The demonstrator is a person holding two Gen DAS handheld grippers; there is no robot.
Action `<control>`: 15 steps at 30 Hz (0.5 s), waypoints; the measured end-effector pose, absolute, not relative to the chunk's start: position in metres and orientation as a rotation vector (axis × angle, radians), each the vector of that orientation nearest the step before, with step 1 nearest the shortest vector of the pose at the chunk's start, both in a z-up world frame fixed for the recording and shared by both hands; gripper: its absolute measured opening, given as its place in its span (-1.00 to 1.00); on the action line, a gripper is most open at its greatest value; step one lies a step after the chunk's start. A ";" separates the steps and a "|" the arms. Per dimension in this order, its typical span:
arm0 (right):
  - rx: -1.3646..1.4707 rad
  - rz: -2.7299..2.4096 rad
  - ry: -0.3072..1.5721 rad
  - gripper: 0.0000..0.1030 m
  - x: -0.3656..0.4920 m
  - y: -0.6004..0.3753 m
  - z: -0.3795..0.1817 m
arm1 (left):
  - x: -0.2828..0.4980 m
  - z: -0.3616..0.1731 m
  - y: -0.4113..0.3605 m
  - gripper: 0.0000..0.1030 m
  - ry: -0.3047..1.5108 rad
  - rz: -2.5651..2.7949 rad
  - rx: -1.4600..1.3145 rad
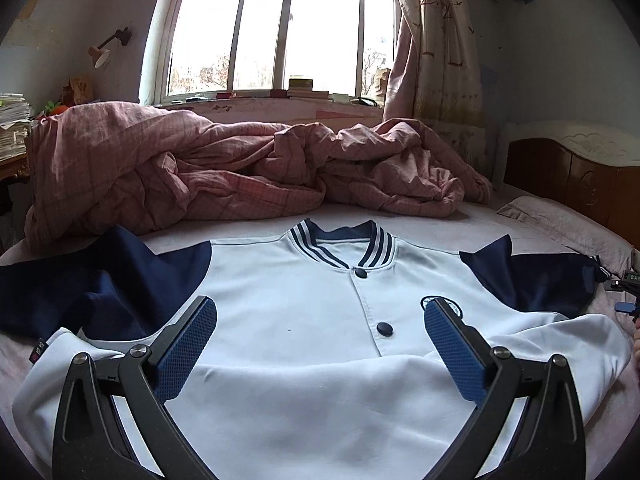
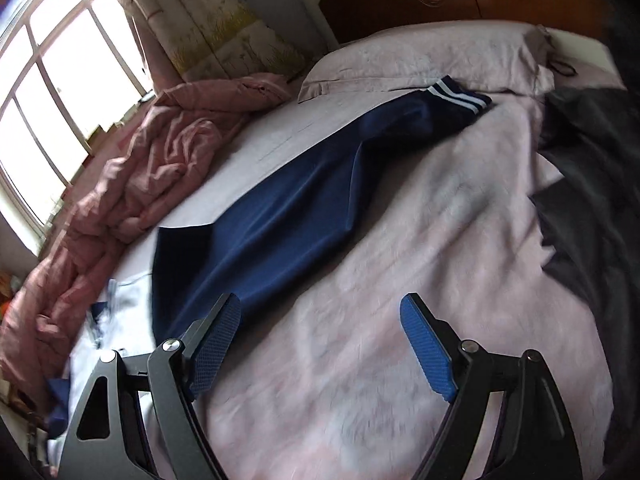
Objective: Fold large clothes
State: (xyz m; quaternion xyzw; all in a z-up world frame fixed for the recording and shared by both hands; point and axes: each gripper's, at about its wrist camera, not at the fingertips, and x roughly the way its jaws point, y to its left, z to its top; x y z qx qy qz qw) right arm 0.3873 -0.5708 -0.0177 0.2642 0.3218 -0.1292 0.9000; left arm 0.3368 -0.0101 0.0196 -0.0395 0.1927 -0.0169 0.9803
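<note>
Looking along the left gripper [image 1: 320,328], we see its two blue pads [image 1: 188,344] standing wide apart with nothing between them, tipped a little downward and hovering above the jacket [image 1: 288,312]. The jacket lies face up on the bed [image 1: 460,224], buttoned, its white body straight ahead of the fingers and its striped collar [image 1: 340,244] beyond them. One navy sleeve [image 1: 100,280] spreads out past the left pad, the other [image 1: 532,280] past the right pad. Beyond the collar a pink quilt [image 1: 200,176] is heaped under the window [image 1: 276,32]. At the far right edge, part of the other tool [image 1: 626,292] shows just beside the sleeve.

From the right gripper [image 2: 320,320], we see the view rolled to one side and pointed more steeply down at the sheet [image 2: 360,340]. Its pads [image 2: 428,348] also stand wide apart, holding nothing; only bare sheet lies between them. The navy sleeve [image 2: 300,200] runs ahead from just beyond the left pad up to its striped cuff [image 2: 456,94], which rests by the pillow [image 2: 420,56]. The white body [image 2: 120,320], blurred, lies off to the left of the fingers. A dark cloth [image 2: 588,184] lies to the right.
</note>
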 end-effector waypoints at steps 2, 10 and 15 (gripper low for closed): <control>0.564 -0.277 0.675 0.55 0.410 -0.579 -0.024 | 0.340 0.017 -0.012 1.00 0.401 -0.037 -0.071; 0.656 -0.373 0.671 -0.44 0.478 -0.623 -0.048 | 0.331 0.018 -0.018 1.00 0.346 0.024 -0.038; 0.540 -0.267 0.554 -0.92 0.470 -0.601 -0.018 | 0.325 0.026 -0.013 1.00 0.318 0.021 -0.080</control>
